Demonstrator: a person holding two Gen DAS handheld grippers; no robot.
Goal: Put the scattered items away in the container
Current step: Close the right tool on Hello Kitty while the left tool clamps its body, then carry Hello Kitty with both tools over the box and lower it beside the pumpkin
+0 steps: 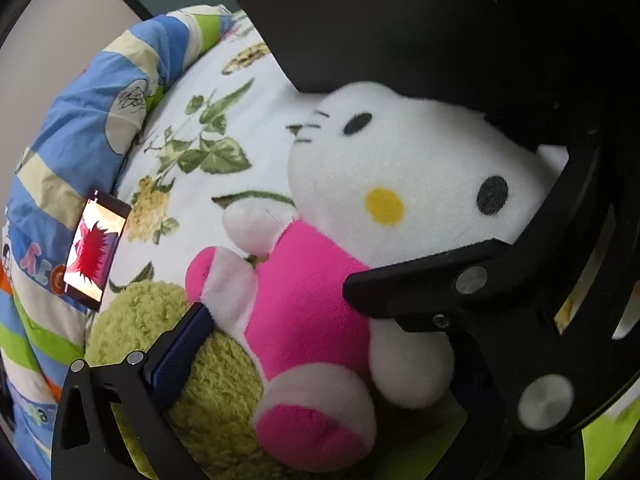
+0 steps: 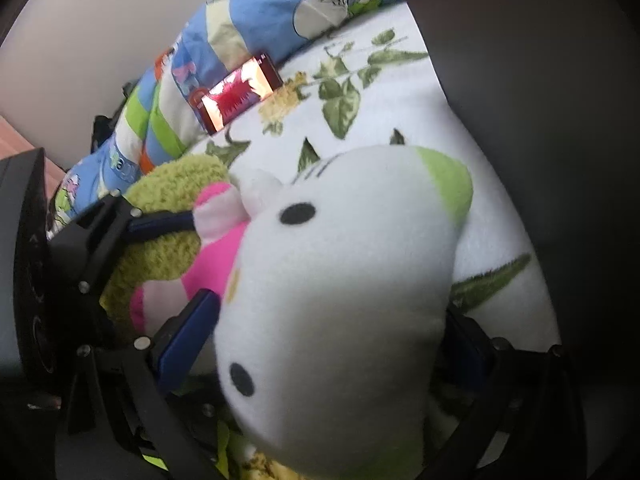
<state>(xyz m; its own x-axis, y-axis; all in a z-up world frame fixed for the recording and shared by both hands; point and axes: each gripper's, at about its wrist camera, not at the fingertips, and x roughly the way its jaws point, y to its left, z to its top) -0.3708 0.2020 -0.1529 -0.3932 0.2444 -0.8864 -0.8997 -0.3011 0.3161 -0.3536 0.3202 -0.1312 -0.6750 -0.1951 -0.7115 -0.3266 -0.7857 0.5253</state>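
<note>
A white cat plush in a pink dress lies on a floral bedsheet, partly over a green fuzzy plush. My left gripper is shut on the plush's pink body, blue pad on its left side. My right gripper is shut on the plush's white head, blue pad at its left cheek. The right gripper's black frame crosses the left wrist view over the head. The green plush also shows in the right wrist view. A dark container wall rises at right.
A blue, green and cream striped quilt is bunched along the bed's left side. A lit phone leans against it, also in the right wrist view. A dark panel stands behind the plush.
</note>
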